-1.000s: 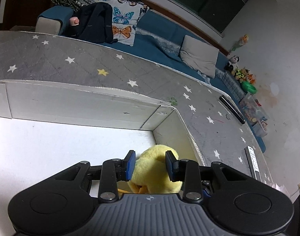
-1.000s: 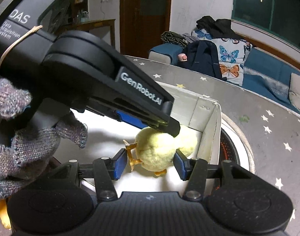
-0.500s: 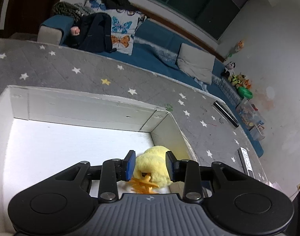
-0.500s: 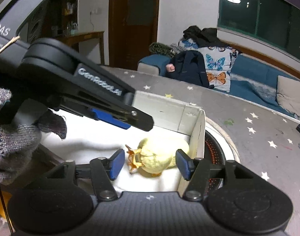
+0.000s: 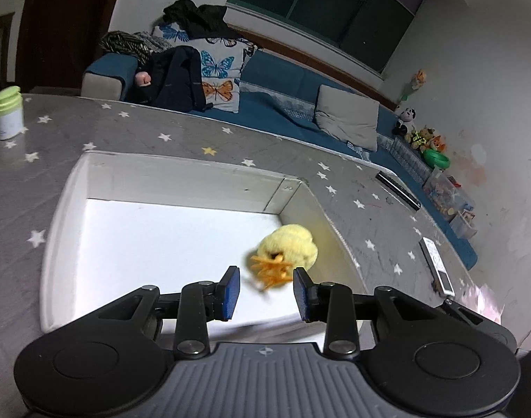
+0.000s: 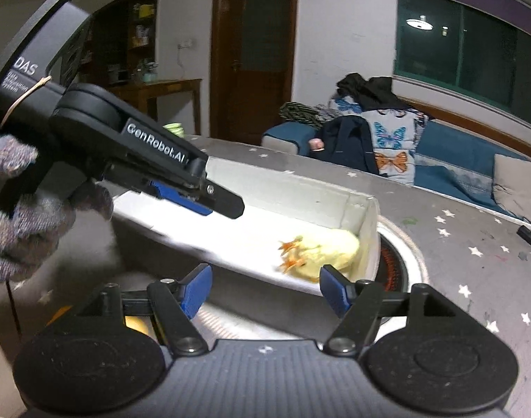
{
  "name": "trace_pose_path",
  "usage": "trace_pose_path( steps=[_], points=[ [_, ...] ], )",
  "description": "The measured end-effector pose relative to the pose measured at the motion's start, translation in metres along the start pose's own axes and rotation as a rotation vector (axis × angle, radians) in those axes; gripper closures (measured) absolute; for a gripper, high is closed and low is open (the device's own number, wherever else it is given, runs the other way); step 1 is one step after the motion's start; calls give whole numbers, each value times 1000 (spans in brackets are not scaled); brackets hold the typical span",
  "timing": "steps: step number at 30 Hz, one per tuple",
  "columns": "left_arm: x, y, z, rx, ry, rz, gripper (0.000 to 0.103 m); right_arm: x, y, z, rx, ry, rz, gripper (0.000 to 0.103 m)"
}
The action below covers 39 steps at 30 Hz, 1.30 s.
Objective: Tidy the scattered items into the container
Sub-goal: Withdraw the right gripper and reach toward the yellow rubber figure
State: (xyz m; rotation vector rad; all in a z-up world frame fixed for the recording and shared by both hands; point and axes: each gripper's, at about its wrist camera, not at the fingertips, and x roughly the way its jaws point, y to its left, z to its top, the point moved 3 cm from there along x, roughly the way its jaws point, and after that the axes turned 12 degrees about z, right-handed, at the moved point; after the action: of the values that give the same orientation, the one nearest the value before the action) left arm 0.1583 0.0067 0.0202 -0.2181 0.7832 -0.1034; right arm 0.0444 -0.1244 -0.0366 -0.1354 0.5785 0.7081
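Observation:
A yellow plush chick (image 5: 289,245) with orange feet lies in the near right corner of the white box (image 5: 181,167) on the grey star-patterned table. My left gripper (image 5: 265,275) is open above the box's near side; the chick lies just beyond its blue pads and is not touched. In the right wrist view the chick (image 6: 328,247) rests against the box's end wall (image 6: 366,216). My right gripper (image 6: 263,278) hangs in front of the box, its jaws opening with nothing between them. The left gripper (image 6: 199,198) shows there above the box, held by a gloved hand (image 6: 17,216).
A white bottle with a green cap (image 5: 7,115) stands at the table's far left. A black bar (image 5: 397,190) and a white remote (image 5: 438,266) lie to the right. A round ringed disc (image 6: 394,264) sits beside the box. A blue sofa (image 5: 282,104) runs behind the table.
Both grippers have drawn back and up from the box. The chick, earlier between both pairs of pads, now lies free on the box floor. The right jaws have widened.

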Motion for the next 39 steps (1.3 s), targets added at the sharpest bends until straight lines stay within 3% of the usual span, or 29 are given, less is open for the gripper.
trace_pose_path(
  steps=[10,22,30,39],
  points=[
    [-43,31,-41,7,-9,52,67,-1,34,-24,-53,53,59,24],
    [-90,39,-103,135,7,58,66,7,39,-34,-77,84,53,20],
    [-87,28,-132,275,32,124,66,12,39,-32,-89,82,63,20],
    [-80,49,-134,213,53,167,65,29,43,-28,-129,97,60,20]
  ],
)
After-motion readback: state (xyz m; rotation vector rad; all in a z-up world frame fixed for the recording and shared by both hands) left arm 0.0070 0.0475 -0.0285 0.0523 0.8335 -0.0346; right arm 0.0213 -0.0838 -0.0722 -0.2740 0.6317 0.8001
